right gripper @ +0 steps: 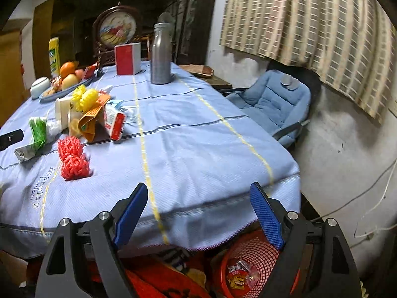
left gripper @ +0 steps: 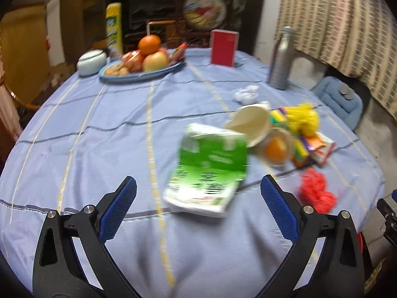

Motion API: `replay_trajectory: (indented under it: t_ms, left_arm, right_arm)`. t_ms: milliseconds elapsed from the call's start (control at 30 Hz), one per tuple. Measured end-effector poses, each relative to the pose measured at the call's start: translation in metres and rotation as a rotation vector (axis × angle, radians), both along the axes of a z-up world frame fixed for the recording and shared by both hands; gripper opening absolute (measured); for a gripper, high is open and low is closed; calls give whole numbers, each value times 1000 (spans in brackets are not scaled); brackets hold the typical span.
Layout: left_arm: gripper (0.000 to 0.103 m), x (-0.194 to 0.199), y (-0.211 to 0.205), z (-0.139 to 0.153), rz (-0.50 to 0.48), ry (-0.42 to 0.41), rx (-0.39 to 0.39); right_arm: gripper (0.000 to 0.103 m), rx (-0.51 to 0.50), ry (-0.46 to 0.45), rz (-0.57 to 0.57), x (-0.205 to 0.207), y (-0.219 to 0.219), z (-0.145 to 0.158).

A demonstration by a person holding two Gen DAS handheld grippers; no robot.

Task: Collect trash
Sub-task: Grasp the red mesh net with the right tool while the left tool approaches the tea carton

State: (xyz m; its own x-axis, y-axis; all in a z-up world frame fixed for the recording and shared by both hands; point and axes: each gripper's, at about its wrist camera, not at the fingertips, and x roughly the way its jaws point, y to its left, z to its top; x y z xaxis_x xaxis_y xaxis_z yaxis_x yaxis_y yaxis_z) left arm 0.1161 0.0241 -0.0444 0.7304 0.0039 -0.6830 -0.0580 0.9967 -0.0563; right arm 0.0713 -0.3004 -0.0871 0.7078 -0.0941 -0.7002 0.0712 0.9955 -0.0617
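My left gripper (left gripper: 198,193) is open over the blue tablecloth (left gripper: 99,136), its jaws empty. Just ahead of its fingertips lies a blurred green and white packet (left gripper: 208,168). Behind the packet are a tipped paper cup (left gripper: 250,121), an orange in clear plastic (left gripper: 275,149), a yellow net (left gripper: 302,116), coloured wrappers (left gripper: 315,146) and a crumpled tissue (left gripper: 245,93). A red net (left gripper: 315,193) lies to the right. My right gripper (right gripper: 198,201) is open and empty above the table's near edge. Below it stands a red basket (right gripper: 250,245) holding a snack wrapper (right gripper: 238,275). The red net (right gripper: 73,159) and green packet (right gripper: 37,131) lie to its left.
A fruit plate (left gripper: 139,72), a white lidded bowl (left gripper: 90,59), a red box (left gripper: 224,47) and a metal bottle (left gripper: 281,59) stand at the table's far side. A blue padded chair (right gripper: 275,101) sits right of the table, under a checked curtain (right gripper: 310,24).
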Motion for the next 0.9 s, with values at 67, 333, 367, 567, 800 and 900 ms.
replay_trajectory:
  t_ms: [67, 333, 367, 567, 800, 900]
  left_arm:
    - [96, 4, 9, -5, 15, 15, 8]
    - [96, 22, 26, -11, -17, 97, -93]
    - [96, 23, 26, -9, -18, 96, -86]
    - [96, 30, 20, -2, -20, 56, -6]
    - [96, 40, 16, -12, -61, 57, -12]
    - [96, 42, 13, -14, -83, 76, -12]
  right_arm:
    - [83, -12, 11, 11, 7, 8, -2]
    - [83, -33, 43, 54, 26, 32, -11]
    - [83, -34, 45, 57, 27, 34, -12]
    - [83, -26, 55, 70, 32, 40, -15]
    - [89, 152, 46, 108, 31, 32, -14]
    - [89, 239, 39, 123, 31, 29, -14]
